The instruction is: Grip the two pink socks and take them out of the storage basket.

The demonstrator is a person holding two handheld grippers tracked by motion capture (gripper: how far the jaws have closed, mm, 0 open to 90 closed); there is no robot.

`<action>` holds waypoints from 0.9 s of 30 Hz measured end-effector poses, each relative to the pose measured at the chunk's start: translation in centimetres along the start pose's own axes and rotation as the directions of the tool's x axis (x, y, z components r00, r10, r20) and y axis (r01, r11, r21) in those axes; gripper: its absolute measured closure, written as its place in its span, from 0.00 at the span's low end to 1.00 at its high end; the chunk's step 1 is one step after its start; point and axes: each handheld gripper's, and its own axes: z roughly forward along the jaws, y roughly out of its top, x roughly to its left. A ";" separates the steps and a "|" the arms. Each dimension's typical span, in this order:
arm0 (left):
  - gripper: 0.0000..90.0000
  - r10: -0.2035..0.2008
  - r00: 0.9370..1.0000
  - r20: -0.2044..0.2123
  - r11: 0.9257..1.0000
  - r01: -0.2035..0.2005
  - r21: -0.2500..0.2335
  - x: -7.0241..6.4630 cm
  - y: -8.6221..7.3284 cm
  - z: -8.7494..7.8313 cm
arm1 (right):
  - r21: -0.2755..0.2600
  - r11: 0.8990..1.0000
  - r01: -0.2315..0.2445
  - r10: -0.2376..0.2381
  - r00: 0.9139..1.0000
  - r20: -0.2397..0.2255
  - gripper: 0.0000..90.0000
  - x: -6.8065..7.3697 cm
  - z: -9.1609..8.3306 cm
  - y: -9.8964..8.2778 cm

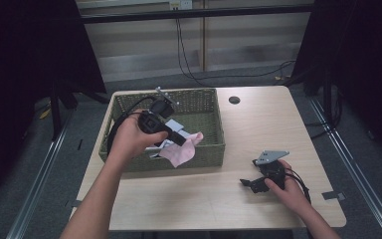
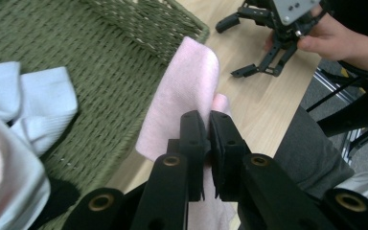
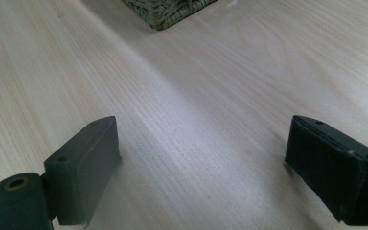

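A pink cloth (image 1: 181, 149) hangs over the near wall of the green woven basket (image 1: 206, 97). My left gripper (image 1: 183, 140) is shut on it, held above the basket's near right part. In the left gripper view the pink cloth (image 2: 187, 91) is pinched between the two black jaws, with the left gripper (image 2: 207, 125) over the basket's rim (image 2: 172, 24). My right gripper (image 1: 247, 184) rests low on the wooden table (image 1: 258, 124), right of the basket, its jaws wide apart. In the right gripper view the right gripper (image 3: 201, 148) holds nothing, only bare table (image 3: 196, 86) between its fingers.
White and light blue cloths (image 2: 33, 105) lie inside the basket beside the pink one. A basket corner (image 3: 167, 12) shows at the top of the right gripper view. A round black hole (image 1: 234, 100) sits in the table behind the basket. Cables hang at the back.
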 end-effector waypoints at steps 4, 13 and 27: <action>0.94 0.019 1.000 0.008 1.000 -0.020 0.002 -0.7 -0.1 0.6 | 0.000 1.000 0.000 0.000 1.000 0.000 0.12 0.0 0.0 0.0; 0.94 0.059 0.998 0.033 0.998 -0.060 0.030 -1.8 -0.2 2.1 | 0.000 1.000 0.000 0.000 1.000 0.000 0.12 0.0 0.0 0.0; 0.91 0.096 0.991 0.087 0.994 -0.101 0.046 -2.6 -0.6 3.7 | 0.003 1.000 -0.004 0.004 1.000 -0.002 0.12 0.0 0.0 0.0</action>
